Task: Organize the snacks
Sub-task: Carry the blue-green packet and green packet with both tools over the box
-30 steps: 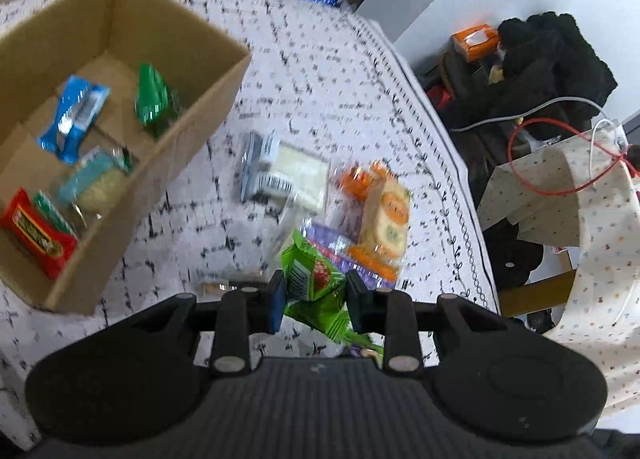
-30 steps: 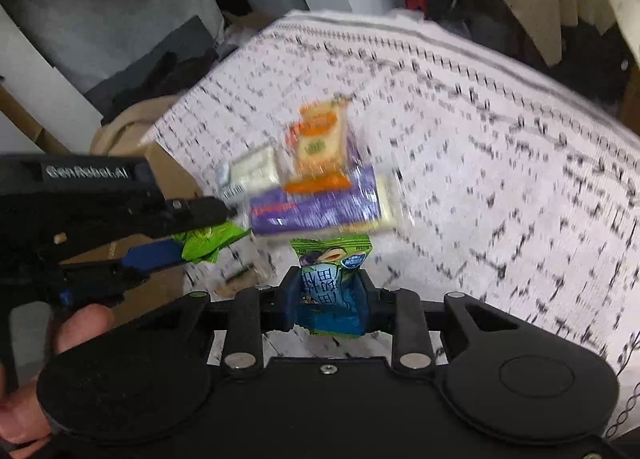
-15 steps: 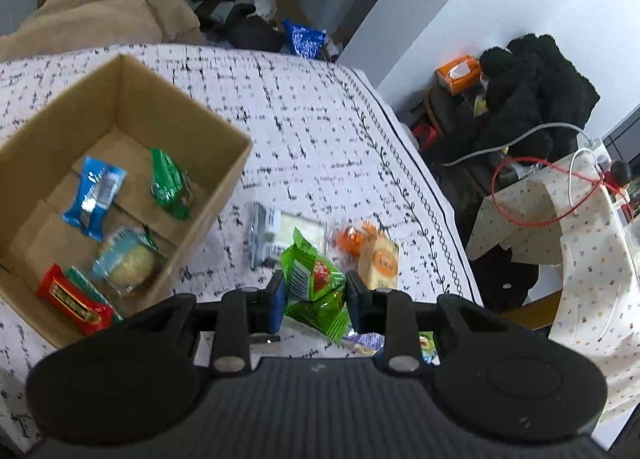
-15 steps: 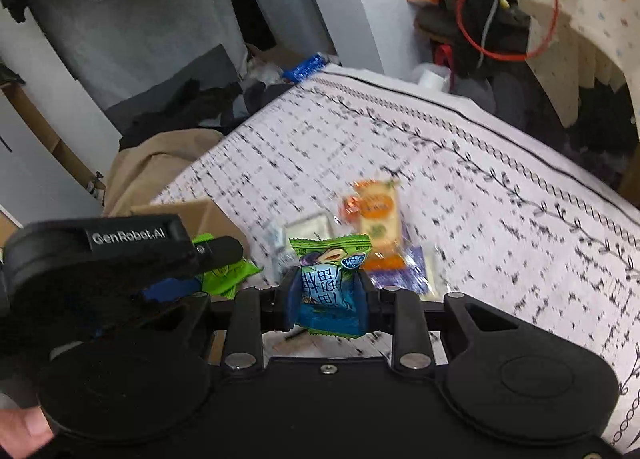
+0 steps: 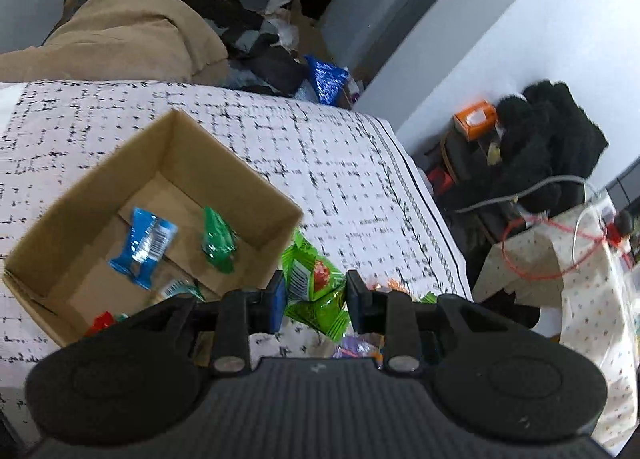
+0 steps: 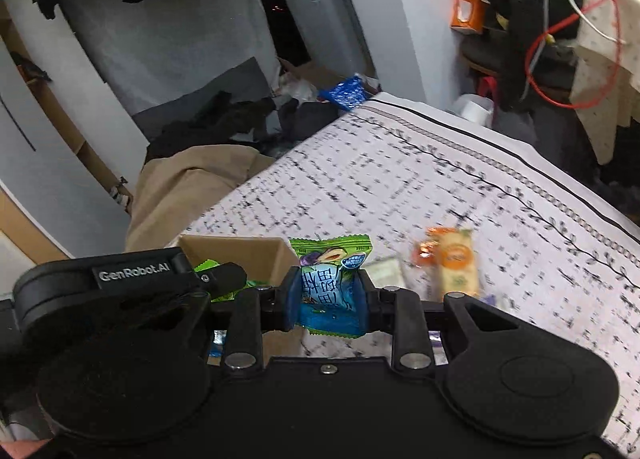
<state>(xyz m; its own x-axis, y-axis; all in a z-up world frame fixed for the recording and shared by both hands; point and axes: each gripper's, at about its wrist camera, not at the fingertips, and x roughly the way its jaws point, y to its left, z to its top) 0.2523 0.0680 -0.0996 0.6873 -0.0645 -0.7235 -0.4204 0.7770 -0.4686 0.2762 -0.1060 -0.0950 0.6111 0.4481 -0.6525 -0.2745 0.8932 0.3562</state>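
Observation:
My left gripper [image 5: 315, 299] is shut on a bright green snack packet [image 5: 316, 287] and hangs just right of the open cardboard box [image 5: 224, 163]. Inside the box lie a blue packet [image 5: 144, 247], a green packet [image 5: 218, 241] and a red one [image 5: 102, 321], partly hidden by the gripper body. My right gripper [image 6: 326, 295] is shut on a blue and green snack packet [image 6: 328, 279]. In the right wrist view the left gripper [image 6: 128, 283] sits at the left, by the box's near corner [image 6: 240, 255]. An orange cracker pack [image 6: 456, 259] and a pale packet [image 6: 386, 271] lie on the bedsheet.
The patterned white sheet [image 5: 320, 163] covers the surface, with its bordered edge at the right. Beyond it are a tan blanket [image 5: 120, 43], dark clothes, a blue foil bag [image 5: 328, 81], an orange tissue box [image 5: 474, 119] and a chair draped with spotted cloth [image 5: 580, 279].
Both grippers rose with their packets, and the snack pile sank low in view. The left one moved toward the box, whose right wall is now just left of its fingers.

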